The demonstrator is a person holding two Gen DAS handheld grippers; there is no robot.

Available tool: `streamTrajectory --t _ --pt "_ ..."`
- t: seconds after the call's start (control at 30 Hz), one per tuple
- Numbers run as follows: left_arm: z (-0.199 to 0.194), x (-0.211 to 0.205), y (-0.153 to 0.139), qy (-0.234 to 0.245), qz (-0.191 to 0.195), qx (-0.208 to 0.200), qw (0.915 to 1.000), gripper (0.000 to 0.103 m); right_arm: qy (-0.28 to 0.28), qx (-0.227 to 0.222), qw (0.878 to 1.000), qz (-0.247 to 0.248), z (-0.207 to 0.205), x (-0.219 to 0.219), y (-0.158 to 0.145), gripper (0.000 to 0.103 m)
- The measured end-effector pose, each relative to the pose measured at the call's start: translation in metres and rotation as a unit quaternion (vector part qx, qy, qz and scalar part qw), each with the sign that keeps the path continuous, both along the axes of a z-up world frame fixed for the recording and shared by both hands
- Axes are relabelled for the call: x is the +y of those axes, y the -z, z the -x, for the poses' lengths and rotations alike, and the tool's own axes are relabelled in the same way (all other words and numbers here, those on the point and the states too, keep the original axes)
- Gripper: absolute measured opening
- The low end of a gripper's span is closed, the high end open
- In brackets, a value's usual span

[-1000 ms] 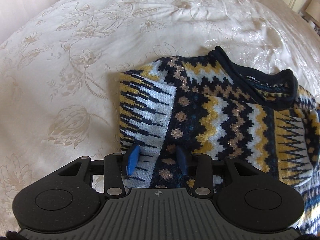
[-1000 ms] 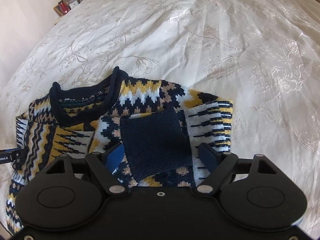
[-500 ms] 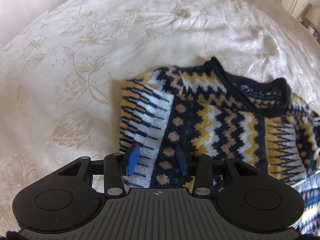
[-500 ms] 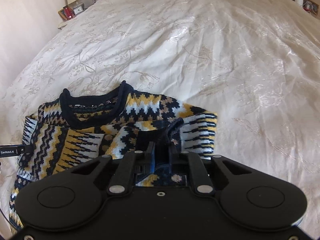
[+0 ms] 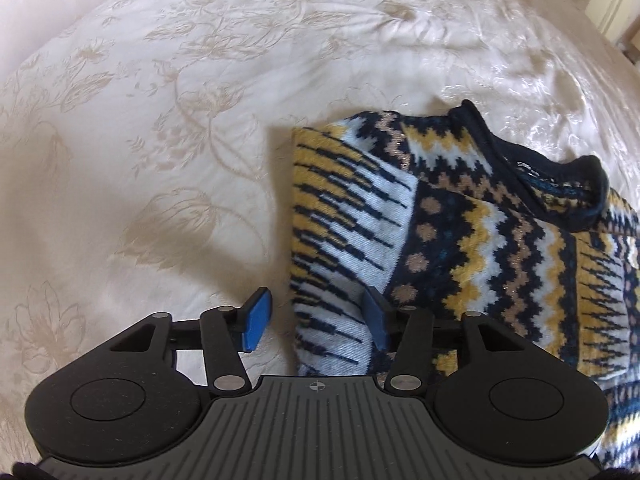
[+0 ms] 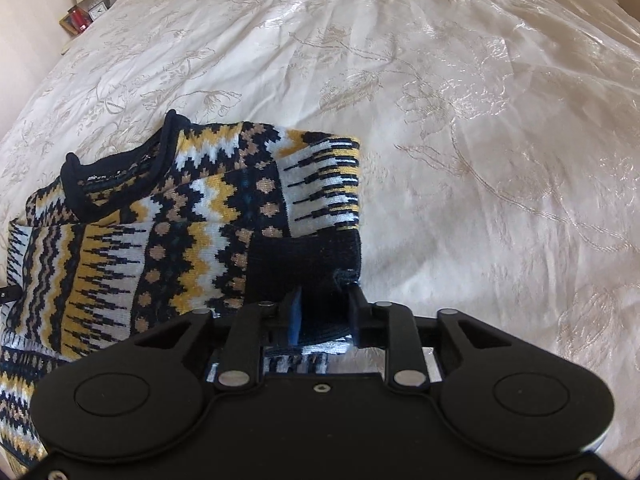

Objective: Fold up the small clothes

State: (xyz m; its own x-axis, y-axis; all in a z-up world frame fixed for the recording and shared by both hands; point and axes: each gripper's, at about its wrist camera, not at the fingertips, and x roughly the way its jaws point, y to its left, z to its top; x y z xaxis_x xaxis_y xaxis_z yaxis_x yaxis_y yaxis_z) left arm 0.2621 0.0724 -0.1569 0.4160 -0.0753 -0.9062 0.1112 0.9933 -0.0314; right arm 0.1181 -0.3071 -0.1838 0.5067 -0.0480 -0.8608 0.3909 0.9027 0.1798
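A small patterned knit sweater (image 5: 460, 240), navy, yellow and white with a navy collar, lies partly folded on the bed; it also shows in the right wrist view (image 6: 192, 232). My left gripper (image 5: 316, 320) is open, its jaws astride the sweater's left folded edge. My right gripper (image 6: 326, 316) is partly open with the navy sleeve cuff (image 6: 308, 264) between its jaws; the sleeve lies folded over the sweater's right side.
A cream bedspread (image 5: 160, 120) with floral embroidery covers the bed all around (image 6: 480, 120). A bedside table with a lamp and clock (image 6: 86, 4) stands at the far left. A cream headboard (image 5: 612, 4) is at the far right.
The right gripper shut on the navy cuff, carried it to the sweater's right edge, and has opened partly now. The left gripper shifted left to the sweater's edge, still open.
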Motion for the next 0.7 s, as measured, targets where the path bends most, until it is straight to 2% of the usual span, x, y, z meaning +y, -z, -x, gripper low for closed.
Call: streamTrajectory --t 0.07,0.2,0.27,0.4,0.5,0.7 --pt "0.003 0.005 -0.003 -0.003 -0.002 -0.001 1.0000 0.051 0.012 0.002 1.000 0.003 0.004 -0.003 0.000 0.055" --pt "0.014 0.016 -0.016 -0.011 0.010 -0.006 0.9999 0.050 0.034 -0.004 0.999 -0.003 0.019 -0.006 -0.008 0.064" --pt "0.023 0.019 -0.024 -0.006 0.016 -0.012 0.9998 0.050 0.039 -0.014 0.999 -0.011 0.028 -0.005 -0.013 0.074" --pt "0.044 0.025 -0.036 0.005 0.038 -0.015 0.9991 0.050 0.037 -0.025 0.999 -0.019 0.047 0.006 -0.022 0.079" --pt "0.063 0.027 -0.042 0.009 0.052 -0.008 0.9986 0.051 0.030 -0.032 0.999 -0.027 0.063 0.017 -0.027 0.087" --pt "0.107 0.027 -0.049 0.017 0.062 -0.002 0.9979 0.059 0.005 -0.035 0.999 -0.038 0.095 0.043 -0.031 0.094"
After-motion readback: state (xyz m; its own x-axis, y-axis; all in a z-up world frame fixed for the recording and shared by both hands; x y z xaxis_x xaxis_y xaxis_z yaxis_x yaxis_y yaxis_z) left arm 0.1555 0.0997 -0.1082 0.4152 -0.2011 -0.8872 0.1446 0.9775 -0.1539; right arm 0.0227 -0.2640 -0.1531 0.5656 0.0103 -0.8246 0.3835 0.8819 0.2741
